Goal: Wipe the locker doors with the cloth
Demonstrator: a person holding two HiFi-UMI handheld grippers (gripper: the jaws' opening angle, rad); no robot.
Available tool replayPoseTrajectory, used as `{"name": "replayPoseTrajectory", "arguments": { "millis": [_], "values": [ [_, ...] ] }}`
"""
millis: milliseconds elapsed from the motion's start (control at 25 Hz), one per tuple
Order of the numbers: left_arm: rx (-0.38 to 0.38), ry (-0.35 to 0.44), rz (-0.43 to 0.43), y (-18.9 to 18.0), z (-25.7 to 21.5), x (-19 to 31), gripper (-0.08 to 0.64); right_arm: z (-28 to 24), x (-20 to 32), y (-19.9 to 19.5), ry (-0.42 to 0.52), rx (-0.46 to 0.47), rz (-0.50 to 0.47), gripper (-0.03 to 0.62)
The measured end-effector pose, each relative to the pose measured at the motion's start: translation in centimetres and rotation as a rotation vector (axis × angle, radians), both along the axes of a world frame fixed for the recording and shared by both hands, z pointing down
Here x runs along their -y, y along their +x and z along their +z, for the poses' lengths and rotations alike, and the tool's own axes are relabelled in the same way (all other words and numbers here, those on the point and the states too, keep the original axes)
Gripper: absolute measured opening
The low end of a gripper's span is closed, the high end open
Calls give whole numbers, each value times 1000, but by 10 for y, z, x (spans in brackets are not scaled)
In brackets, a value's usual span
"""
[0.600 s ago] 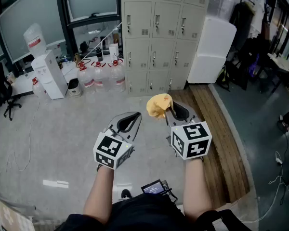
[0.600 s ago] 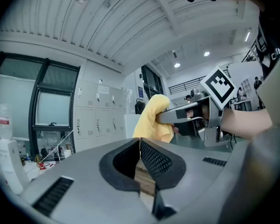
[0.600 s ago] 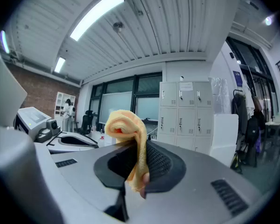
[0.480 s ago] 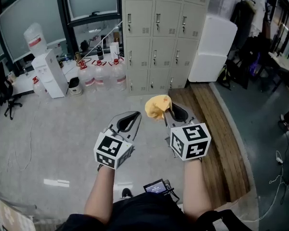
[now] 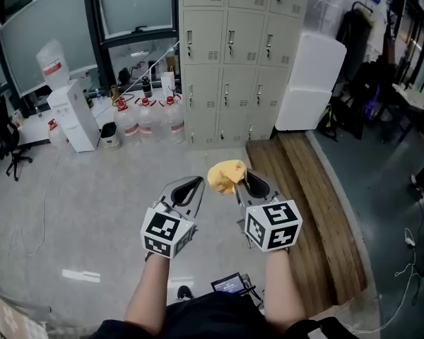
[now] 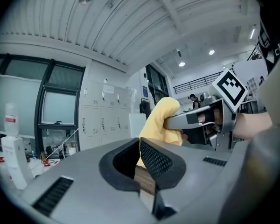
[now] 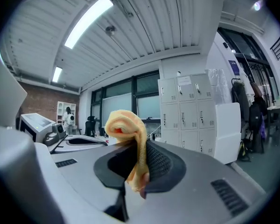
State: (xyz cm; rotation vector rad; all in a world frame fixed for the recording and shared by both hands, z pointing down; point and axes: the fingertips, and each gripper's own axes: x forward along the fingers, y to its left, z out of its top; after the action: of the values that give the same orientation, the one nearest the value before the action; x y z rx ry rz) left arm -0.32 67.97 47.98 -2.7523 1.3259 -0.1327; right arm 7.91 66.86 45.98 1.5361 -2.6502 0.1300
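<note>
Yellow cloth (image 5: 225, 175): clamped between the closed jaws of your right gripper (image 5: 243, 180), bunched above them, held in the air over the grey floor (image 5: 92, 210), well apart from the locker doors (image 5: 230, 55) ahead. Your left gripper (image 5: 199, 181): jaws pressed together on nothing, just beside the right one.
</note>
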Motion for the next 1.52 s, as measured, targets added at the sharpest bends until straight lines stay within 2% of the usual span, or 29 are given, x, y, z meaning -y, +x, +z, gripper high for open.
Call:
{"name": "replayPoseTrajectory", "arguments": {
  "millis": [280, 880, 1080, 1400, 1520],
  "values": [
    [-26, -4, 10, -1, 5, 3, 21, 8, 1, -3, -5, 10, -14, 67],
    [8, -38, 28, 15, 19, 10, 21, 18, 5, 4, -14, 11, -25, 67],
    [14, -42, 26, 29, 19, 12, 21, 17, 6, 20, -17, 21, -25, 67],
    [4, -50, 11, 66, 28, 12, 21, 28, 8, 66, -25, 33, -14, 67],
    [1, -68, -20, 62, 27, 15, 21, 28, 17, 66, -41, 58, -30, 67]
  ]
}}
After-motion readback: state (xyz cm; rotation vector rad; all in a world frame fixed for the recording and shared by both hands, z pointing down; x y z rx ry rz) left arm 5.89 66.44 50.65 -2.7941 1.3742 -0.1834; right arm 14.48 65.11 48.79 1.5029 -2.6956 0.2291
